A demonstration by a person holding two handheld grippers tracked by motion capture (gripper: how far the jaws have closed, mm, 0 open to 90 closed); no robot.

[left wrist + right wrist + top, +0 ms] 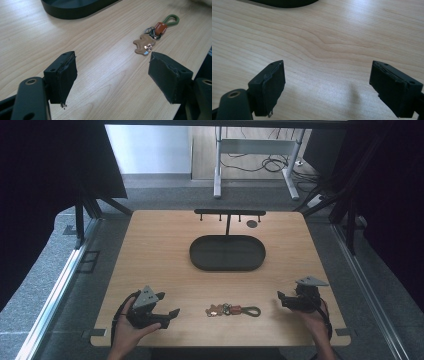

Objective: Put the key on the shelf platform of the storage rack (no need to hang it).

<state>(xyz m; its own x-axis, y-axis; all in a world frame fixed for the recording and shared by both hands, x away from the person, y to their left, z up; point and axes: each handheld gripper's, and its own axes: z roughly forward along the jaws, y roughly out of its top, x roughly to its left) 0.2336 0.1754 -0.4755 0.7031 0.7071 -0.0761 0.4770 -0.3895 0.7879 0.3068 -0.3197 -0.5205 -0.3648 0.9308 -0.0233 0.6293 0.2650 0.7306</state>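
Your left gripper (pixel 172 314) sits near the table's (pixel 150 255) near left corner, held in your left hand (pixel 127 330), with its jaws pointing right toward the keychain (pixel 233 310). Its jaws stand wide apart with nothing between them; in the left gripper view (pixel 112 75) you see only bare wood in the gap, and the keychain (pixel 152 35) lies beyond the tips, apart from both pads. Your right gripper (pixel 281 299) rests at the near right, in your right hand (pixel 312 320), jaws pointing left. Its jaws are also spread wide and hold nothing; the right gripper view (pixel 327 85) shows plain table (pixel 324 37) between them. The keychain lies flat on the table close to the near edge, about midway between the two grippers and touching neither. It has a tan, bear-shaped charm at its left end, metal rings and an orange-brown piece in the middle, and a green loop at its right end. Farther back, at the middle of the table, lies a dark oval tray (pixel 227 253), well apart from the keychain. Behind the tray, near the far edge, stands a black rack (pixel 229 213) with a crossbar and small pegs.
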